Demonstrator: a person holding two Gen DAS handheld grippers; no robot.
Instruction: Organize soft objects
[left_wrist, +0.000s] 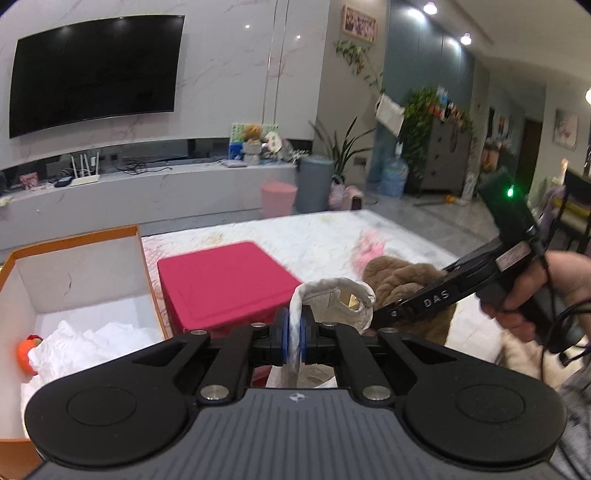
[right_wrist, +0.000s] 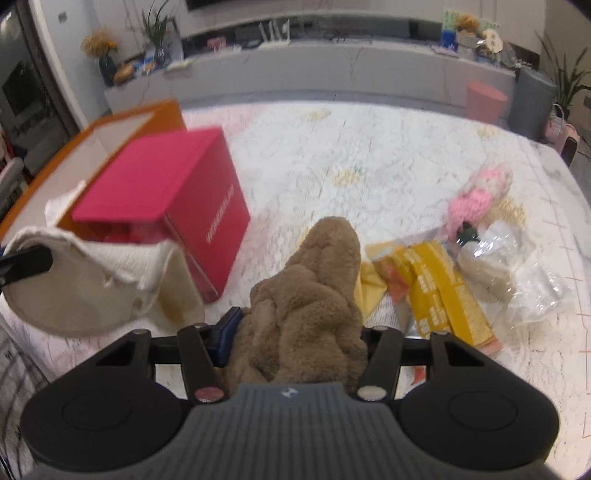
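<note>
My left gripper (left_wrist: 294, 332) is shut on the white knitted edge of a cream cloth pouch (left_wrist: 343, 295), which hangs off its blue pads. In the right wrist view the same pouch (right_wrist: 110, 291) dangles at the left. A brown plush toy (right_wrist: 306, 295) fills the gap of my right gripper (right_wrist: 299, 332); the left blue pad presses on its fur and the other finger is hidden behind it. From the left wrist view, a hand holds the right gripper (left_wrist: 380, 317) down on the brown plush (left_wrist: 402, 277), just right of the pouch.
An open orange box (left_wrist: 74, 280) with white paper and a small orange toy (left_wrist: 27, 350) stands at the left. A closed red box (right_wrist: 166, 192) sits beside it on the quilted bed (right_wrist: 351, 147). A pink knitted toy (right_wrist: 480, 195), yellow packets (right_wrist: 436, 280) and clear plastic wrap (right_wrist: 517, 266) lie to the right.
</note>
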